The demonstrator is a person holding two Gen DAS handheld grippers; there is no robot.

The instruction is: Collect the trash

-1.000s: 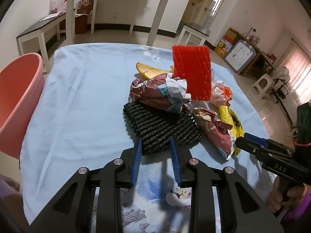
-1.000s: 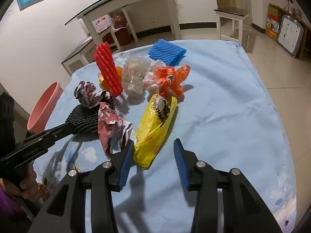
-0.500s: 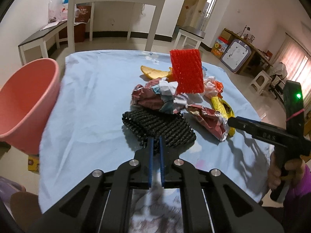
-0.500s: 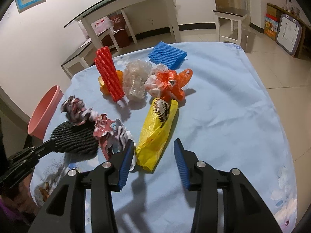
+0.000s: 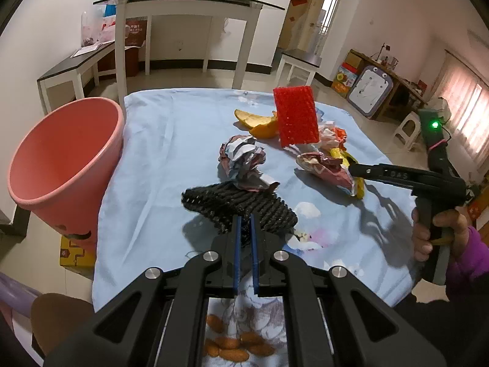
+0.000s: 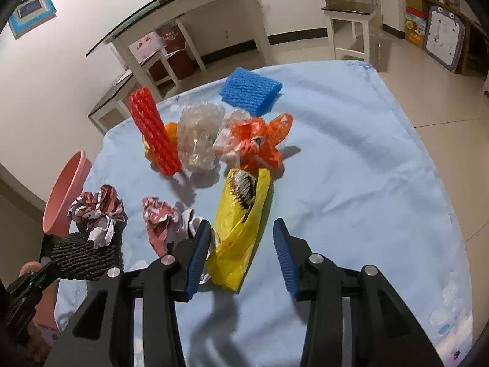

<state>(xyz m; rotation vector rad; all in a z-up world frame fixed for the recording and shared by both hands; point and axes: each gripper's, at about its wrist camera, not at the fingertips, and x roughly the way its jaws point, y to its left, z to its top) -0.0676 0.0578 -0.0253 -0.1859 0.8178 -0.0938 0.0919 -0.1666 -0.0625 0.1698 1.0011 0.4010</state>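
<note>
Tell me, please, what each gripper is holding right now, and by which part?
The left gripper pinches the black foam net at its near edge. The right gripper is open and holds nothing.

White walls and a pale tiled floor (image 5: 189, 75) are seen. At twelve o'clock a glass-topped white table (image 5: 186, 1) is placed; at two o'clock, curtained windows (image 5: 467, 107) are lit.

Bright, even indoor light with daylight glowing through the curtained window (image 5: 464, 113), soft shadows on the blue tablecloth (image 6: 351, 159), strong fisheye bending and dark corners.
</note>
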